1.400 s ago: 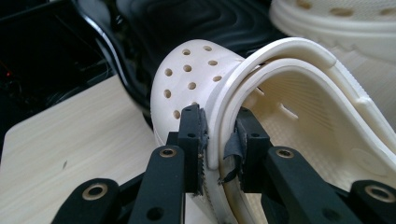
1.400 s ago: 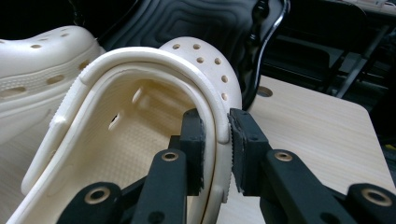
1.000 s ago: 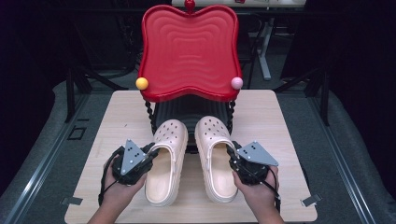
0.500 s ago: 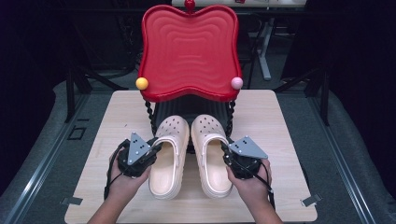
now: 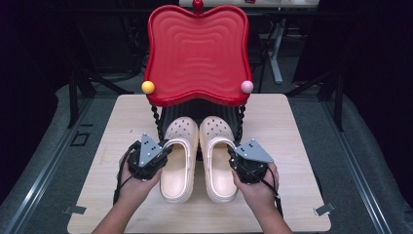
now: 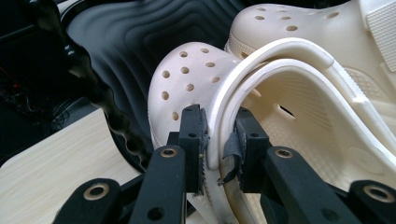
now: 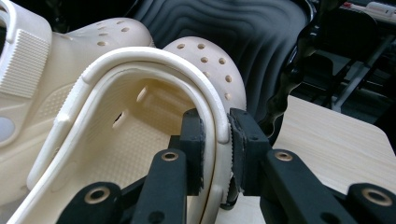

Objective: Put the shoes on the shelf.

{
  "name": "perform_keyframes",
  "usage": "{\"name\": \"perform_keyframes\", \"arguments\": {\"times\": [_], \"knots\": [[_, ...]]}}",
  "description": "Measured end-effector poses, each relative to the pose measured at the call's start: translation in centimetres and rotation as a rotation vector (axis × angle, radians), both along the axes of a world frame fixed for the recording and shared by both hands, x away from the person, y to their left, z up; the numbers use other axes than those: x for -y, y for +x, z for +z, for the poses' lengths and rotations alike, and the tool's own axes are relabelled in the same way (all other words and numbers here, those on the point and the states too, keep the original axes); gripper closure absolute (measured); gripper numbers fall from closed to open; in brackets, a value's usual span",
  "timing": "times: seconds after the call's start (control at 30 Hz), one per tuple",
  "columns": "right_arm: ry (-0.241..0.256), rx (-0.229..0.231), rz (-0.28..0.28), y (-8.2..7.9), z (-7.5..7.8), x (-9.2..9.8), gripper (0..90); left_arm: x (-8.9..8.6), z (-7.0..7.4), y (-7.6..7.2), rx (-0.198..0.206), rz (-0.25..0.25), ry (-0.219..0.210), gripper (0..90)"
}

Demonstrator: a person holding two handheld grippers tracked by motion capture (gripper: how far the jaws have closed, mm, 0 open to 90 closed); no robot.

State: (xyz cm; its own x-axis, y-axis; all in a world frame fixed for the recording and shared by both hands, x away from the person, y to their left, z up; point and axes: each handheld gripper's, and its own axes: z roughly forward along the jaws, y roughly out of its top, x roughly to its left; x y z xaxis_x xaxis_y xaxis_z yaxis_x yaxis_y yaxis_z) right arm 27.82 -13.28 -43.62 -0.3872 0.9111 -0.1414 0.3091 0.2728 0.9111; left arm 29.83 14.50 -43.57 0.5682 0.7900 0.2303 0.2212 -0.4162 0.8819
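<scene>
So I'm at the wooden table with the big red rack standing at the far side, and the pair of cream clogs sits side by side in front of it, toes tucked just under its red top. Looks like the step is sliding both shoes in under that rack, so my take is the trick is keeping them parallel and moving both hands at the same pace, otherwise one toe swings into a twisty black leg. The left clog and the right clog are touching or nearly touching along their inner sides, which helps them track together. Left gripper is clamped on the outer wall of the left clog right by the strap, one jaw inside, one outside. Right gripper is clenched the same way on the right clog's outer wall. I'd keep the soles flat on the wood and push low, since that soft foam wall will probably fold if I lever on it
</scene>
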Motion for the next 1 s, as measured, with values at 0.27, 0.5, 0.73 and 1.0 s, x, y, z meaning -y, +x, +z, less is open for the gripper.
{"name": "perform_keyframes", "arguments": {"times": [0.27, 0.5, 0.73, 1.0], "knots": [[0.021, 0.006, -0.035, 2.0, 0.0, -0.2, 75.8, 1.3, 0.0, 2.2, 0.01, 0.02, 0.001, 76.3], [0.037, -0.002, -0.038, 3.7, 0.1, -0.7, 75.6, 1.9, 0.1, 4.1, 0.025, 0.041, 0.017, 76.0], [0.026, -0.003, -0.04, 5.1, 0.1, -1.1, 75.5, 2.3, -0.1, 5.0, 0.044, 0.064, 0.011, 75.4], [-0.019, 0.014, -0.056, 6.4, 0.4, -1.7, 75.1, 2.7, 0.3, 6.1, 0.049, 0.083, 0.011, 74.7]]}}
